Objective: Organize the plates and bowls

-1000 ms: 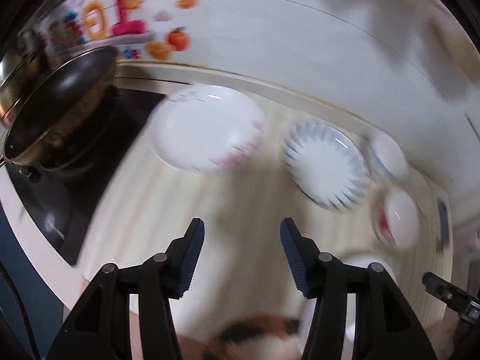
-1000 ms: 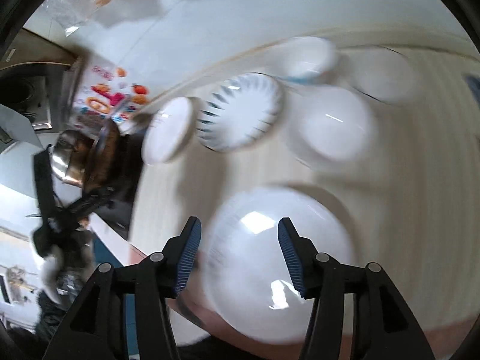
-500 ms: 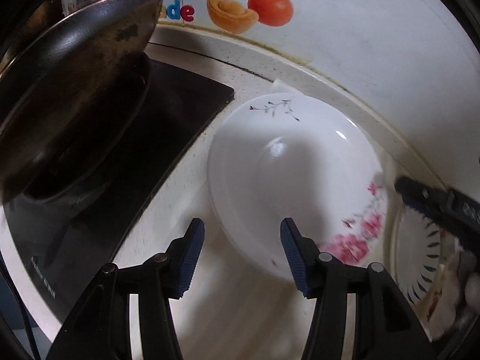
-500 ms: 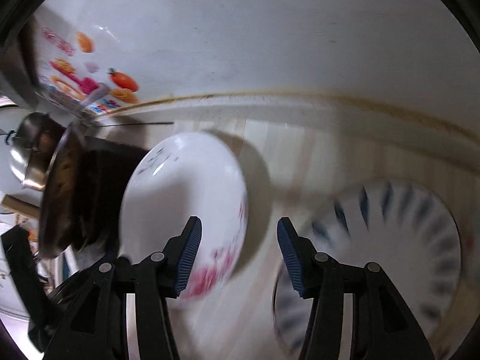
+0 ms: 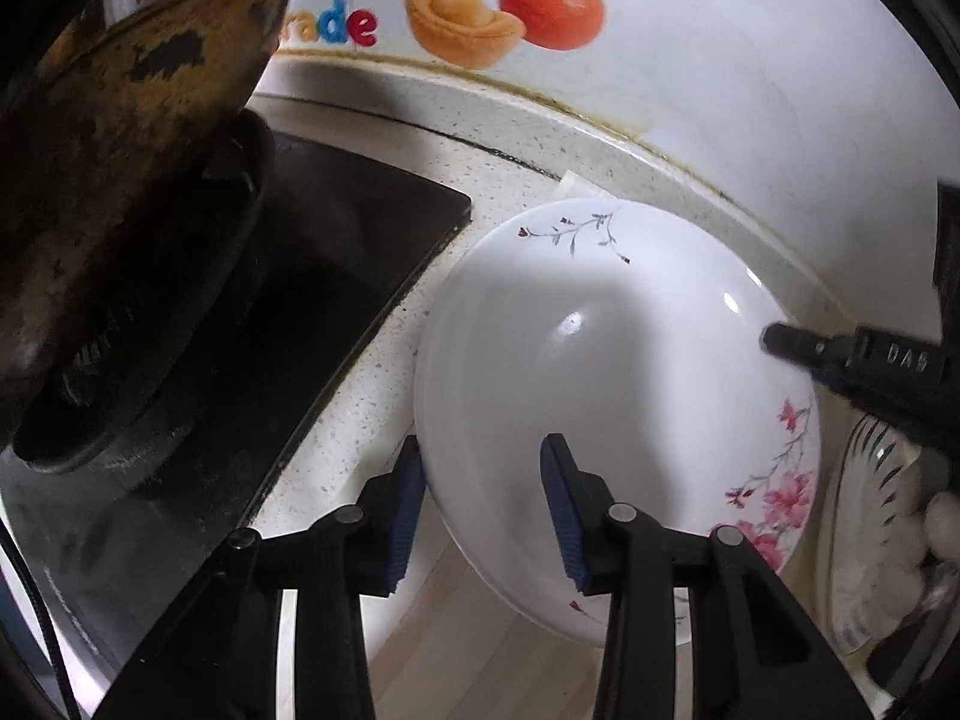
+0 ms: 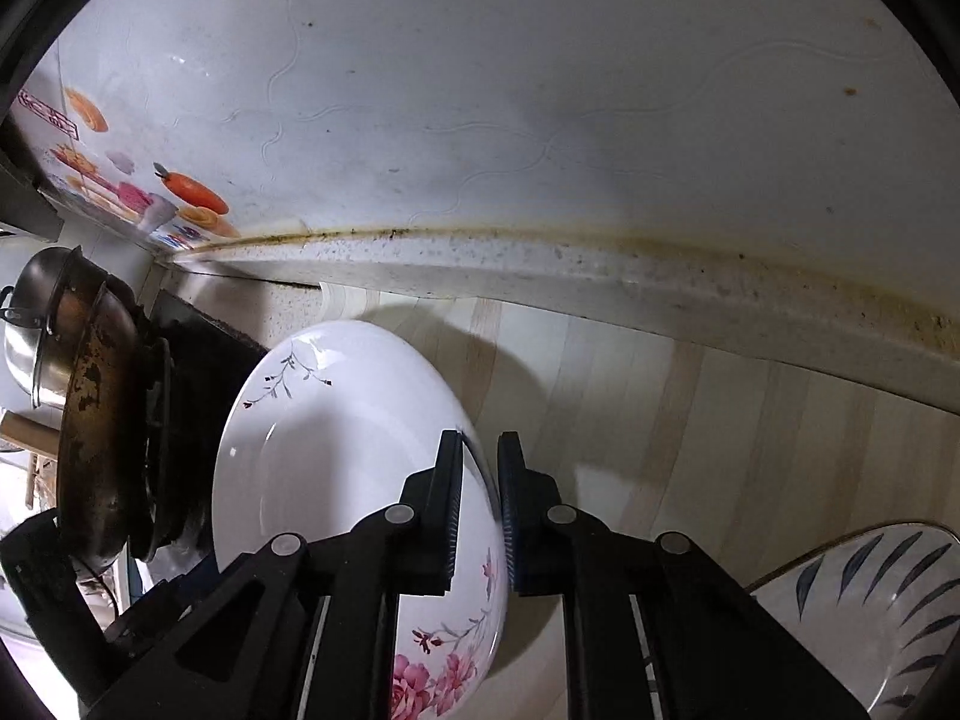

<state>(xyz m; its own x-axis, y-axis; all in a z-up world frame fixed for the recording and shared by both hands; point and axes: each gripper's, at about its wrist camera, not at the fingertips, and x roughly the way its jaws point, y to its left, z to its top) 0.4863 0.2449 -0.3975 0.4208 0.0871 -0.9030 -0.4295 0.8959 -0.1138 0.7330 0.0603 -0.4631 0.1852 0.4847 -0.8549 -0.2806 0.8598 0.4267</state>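
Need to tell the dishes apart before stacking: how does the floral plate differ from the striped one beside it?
The floral plate carries pink blossoms and a thin grey twig; the striped plate has dark blue radiating strokes. The floral plate's rim sits between the fingers of the right gripper; the striped plate lies free on the counter. Both are white and glossy.

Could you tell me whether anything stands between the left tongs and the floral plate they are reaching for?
Nothing visible does: the left tongs are open with the floral plate rim between their fingers. The right tongs already pinch the opposite rim.
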